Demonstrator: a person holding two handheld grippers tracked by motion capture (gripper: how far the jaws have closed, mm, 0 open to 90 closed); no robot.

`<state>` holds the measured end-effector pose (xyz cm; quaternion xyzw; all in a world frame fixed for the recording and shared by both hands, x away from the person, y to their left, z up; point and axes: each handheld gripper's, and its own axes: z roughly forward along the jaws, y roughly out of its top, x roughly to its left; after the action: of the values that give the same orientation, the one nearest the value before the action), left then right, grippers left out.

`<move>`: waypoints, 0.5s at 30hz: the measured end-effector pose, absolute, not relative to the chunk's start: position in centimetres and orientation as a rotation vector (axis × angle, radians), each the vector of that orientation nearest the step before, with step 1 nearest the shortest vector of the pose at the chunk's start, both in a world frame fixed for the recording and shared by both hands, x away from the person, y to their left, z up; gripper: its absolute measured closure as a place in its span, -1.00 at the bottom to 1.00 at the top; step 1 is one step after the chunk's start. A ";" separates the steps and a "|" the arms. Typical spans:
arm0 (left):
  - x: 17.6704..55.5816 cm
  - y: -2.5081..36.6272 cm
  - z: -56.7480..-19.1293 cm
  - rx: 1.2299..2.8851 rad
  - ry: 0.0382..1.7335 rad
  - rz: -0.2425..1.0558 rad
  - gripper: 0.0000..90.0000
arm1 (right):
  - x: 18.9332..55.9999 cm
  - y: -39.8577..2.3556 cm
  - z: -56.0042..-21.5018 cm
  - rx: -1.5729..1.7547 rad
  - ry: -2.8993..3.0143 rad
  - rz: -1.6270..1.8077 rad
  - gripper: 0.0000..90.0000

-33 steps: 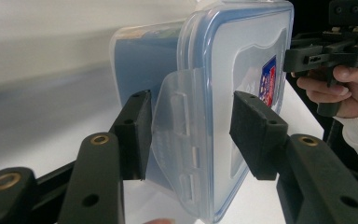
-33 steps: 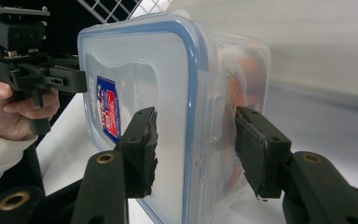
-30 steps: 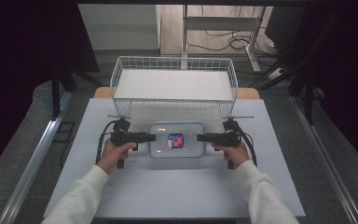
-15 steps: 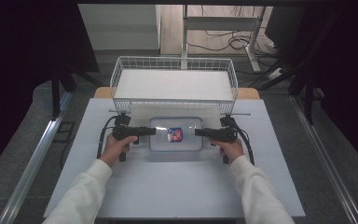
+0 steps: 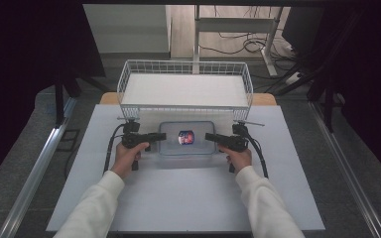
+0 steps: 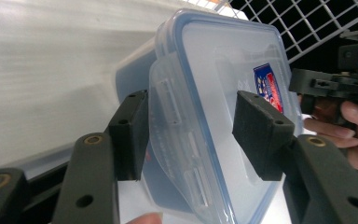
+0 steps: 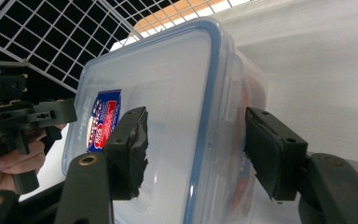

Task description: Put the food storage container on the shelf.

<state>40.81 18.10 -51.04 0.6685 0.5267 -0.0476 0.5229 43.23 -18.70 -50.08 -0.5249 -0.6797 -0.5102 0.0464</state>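
From the high view I saw one clear plastic container (image 5: 186,138) with a blue-rimmed lid, resting on the white table (image 5: 188,193) just near of one white wire basket (image 5: 184,89). The basket stood at the far edge of the table. The left gripper (image 5: 159,136) met the container's left end and the right gripper (image 5: 209,136) met its right end; two grippers in total, one per hand.

The left gripper view supplied detail the high view lacked: the container's left lid latch (image 6: 177,135) stood between the two black pads, one pad beside the latch, the other over the lid with a visible gap. The jaws had just been opening and I judged them released, latch between them. This view also showed the right gripper (image 6: 326,84) beyond the container.

The right gripper view showed the container's (image 7: 168,116) right edge between its pads, one over the lid, one beside the outer wall with a gap. Those jaws had also just been opening; released, container edge between them.

Contents: one red-and-blue label (image 7: 103,120) on the lid; something orange-red through the wall, which I could not identify.
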 end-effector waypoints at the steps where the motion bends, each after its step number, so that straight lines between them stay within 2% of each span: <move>1: 40.8 18.0 -51.0 1.602 1.264 -0.107 0.02 | 43.2 -18.7 -50.1 -1.602 -2.081 -1.558 -0.12; 3: 40.7 18.0 -50.9 1.617 1.255 -0.100 0.01 | 43.0 -18.6 -50.0 -1.614 -2.094 -1.560 -0.17; 5: 40.4 17.7 -50.7 1.616 1.261 -0.089 -0.12 | 42.7 -18.5 -49.7 -1.642 -2.151 -1.555 -0.23; 15: 36.4 17.5 -48.0 1.735 1.173 0.073 -0.34 | 39.1 -19.6 -47.1 -1.548 -2.412 -1.598 -0.25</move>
<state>36.39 17.48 -48.01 0.7173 0.4848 0.0302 0.4996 39.11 -19.63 -47.14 -0.4706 -0.7333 -0.4857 -0.0697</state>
